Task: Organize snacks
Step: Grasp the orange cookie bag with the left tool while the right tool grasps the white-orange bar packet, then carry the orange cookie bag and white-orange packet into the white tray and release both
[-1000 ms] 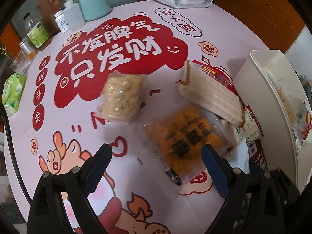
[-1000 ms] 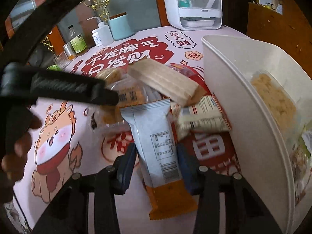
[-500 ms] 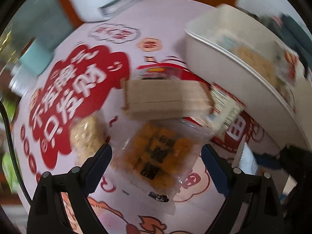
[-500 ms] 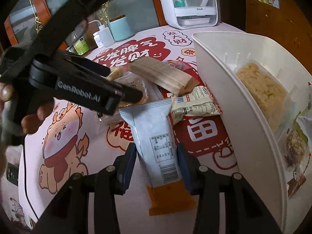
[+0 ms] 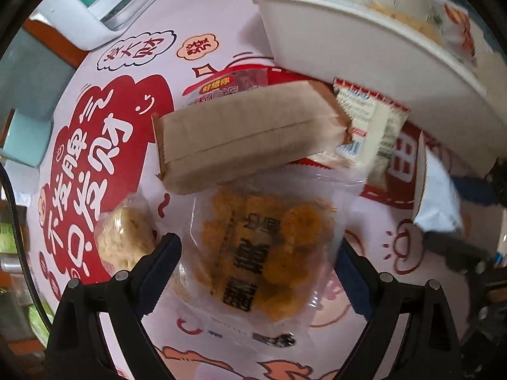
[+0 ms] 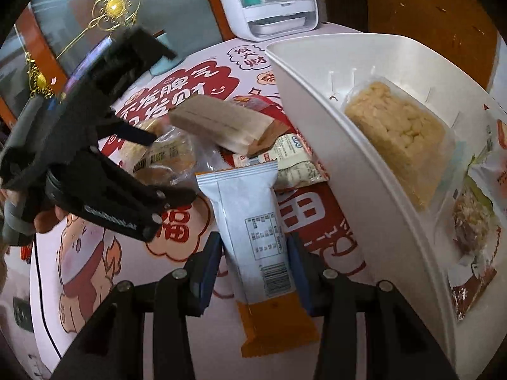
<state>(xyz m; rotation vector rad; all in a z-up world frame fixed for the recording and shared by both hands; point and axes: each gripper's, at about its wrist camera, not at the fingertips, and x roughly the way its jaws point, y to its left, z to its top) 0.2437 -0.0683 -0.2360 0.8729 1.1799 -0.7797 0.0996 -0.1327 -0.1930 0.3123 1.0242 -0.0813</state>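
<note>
Your left gripper (image 5: 258, 272) points down over clear packet of orange snacks (image 5: 269, 253) on table mat (image 5: 104, 145); jaws wide, opening, pads clear of packet. Your right gripper (image 6: 253, 262) clamped narrow on blue-white packet with orange end (image 6: 253, 221), beside white bin (image 6: 364, 158). Brown paper packet (image 5: 247, 136) rests across pile. Bin holds puffed-rice block (image 6: 399, 133).

Pink tablecloth (image 5: 221, 25) with red cloud shapes, white lettering and orange cartoon dragons. Plain white bin (image 6: 374, 145), and inside it a pale yellow puffed block (image 6: 399, 136). Just left of the bin: a tan kraft-paper packet (image 5: 250, 133), a clear bag of orange pieces (image 5: 269, 253) with black lettering, and a white wrapper (image 6: 253, 221) with orange ends.
</note>
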